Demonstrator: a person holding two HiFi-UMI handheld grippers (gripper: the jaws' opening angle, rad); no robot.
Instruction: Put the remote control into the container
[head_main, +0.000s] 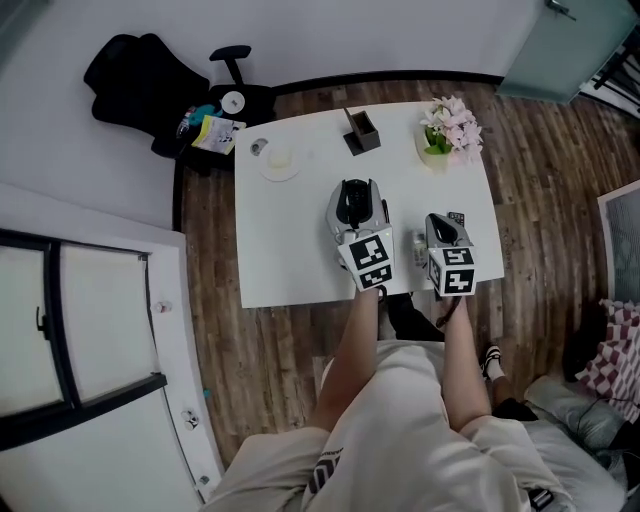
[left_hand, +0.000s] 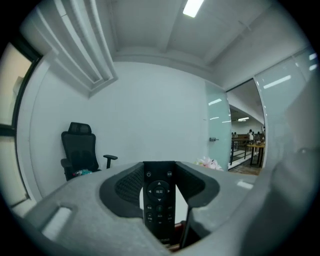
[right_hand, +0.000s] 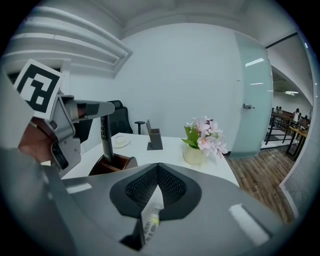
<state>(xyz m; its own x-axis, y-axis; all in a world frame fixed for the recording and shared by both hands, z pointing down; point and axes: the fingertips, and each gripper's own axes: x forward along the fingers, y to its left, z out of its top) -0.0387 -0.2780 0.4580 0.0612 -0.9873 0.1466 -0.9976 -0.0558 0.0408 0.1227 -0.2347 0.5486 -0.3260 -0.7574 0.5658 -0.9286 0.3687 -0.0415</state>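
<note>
"One question first: where is the long black plastic remote control (left_hand: 159, 210)?"

"Upright, buttons facing the left gripper view. Its upper end is clamped between the jaws of the left gripper (left_hand: 160, 171), which stand wide because the remote fills them. In the right gripper view its lower end appears to dip just inside the mouth of the rounded brown container (right_hand: 117, 164). Whether it has reached the bottom I cannot tell."

"What could spoil it from here?"

"The grip is only on the top end, so I'd say the body could swing and catch the container's rim, or a sideways push could tip the container over. Let go too high and it might drop hard or lean out. The right gripper (right_hand: 157, 167) is no help. Its jaws are pressed together on nothing, beside the container and not touching it."

"And the remote itself?"

"Slim, flat and black, with a round direction pad near the top and rows of small buttons with pale print below. The faces look smooth and hard, so I judge it could slip in the pads."

"Round about?"

"On the white worktop (head_main: 290, 250) a small pale buttoned thing (right_hand: 150, 222) shows under the right jaws. Farther off are a dark upright holder (right_hand: 154, 139), a pot of pink flowers (right_hand: 202, 137) and a pale round dish (right_hand: 120, 141). A black office chair (left_hand: 79, 150) stands beyond."
</note>
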